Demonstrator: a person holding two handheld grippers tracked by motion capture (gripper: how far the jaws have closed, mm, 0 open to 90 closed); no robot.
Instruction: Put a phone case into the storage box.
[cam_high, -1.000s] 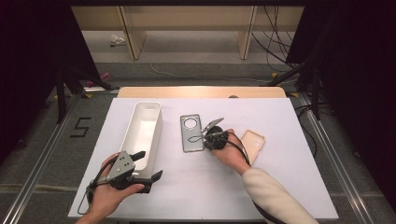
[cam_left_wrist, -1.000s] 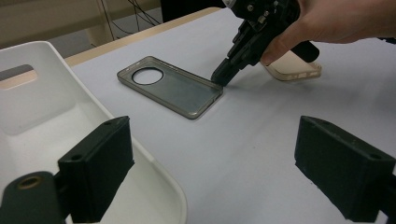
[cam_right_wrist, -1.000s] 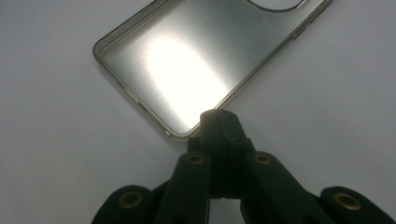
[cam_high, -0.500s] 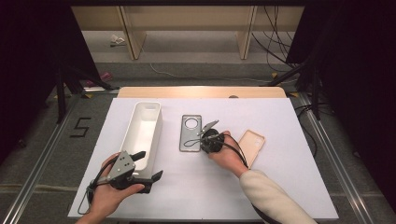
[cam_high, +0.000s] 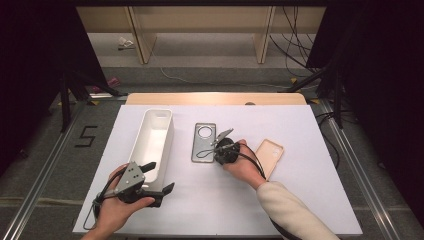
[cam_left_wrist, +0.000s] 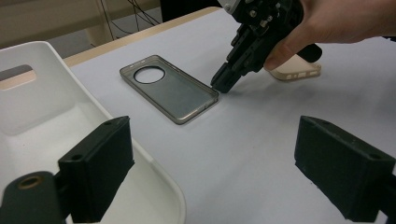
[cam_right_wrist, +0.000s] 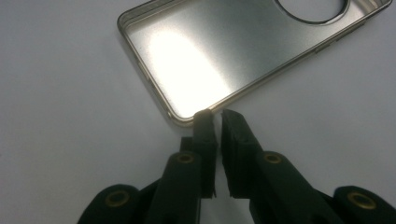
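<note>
Touching the grey phone case (cam_right_wrist: 243, 51) corner, right tongs (cam_right_wrist: 216, 122) just parting, nothing between; far end cropped.

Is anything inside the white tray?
Nothing that can be seen: the white tray shows a bare floor in the high view. In the left gripper view, the left gripper's near finger covers part of its near end, so that patch is hidden.

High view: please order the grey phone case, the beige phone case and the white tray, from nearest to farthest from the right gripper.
1. grey phone case, at the right gripper tips.
2. beige phone case, on its right side.
3. white tray, beyond the grey case, left.
</note>
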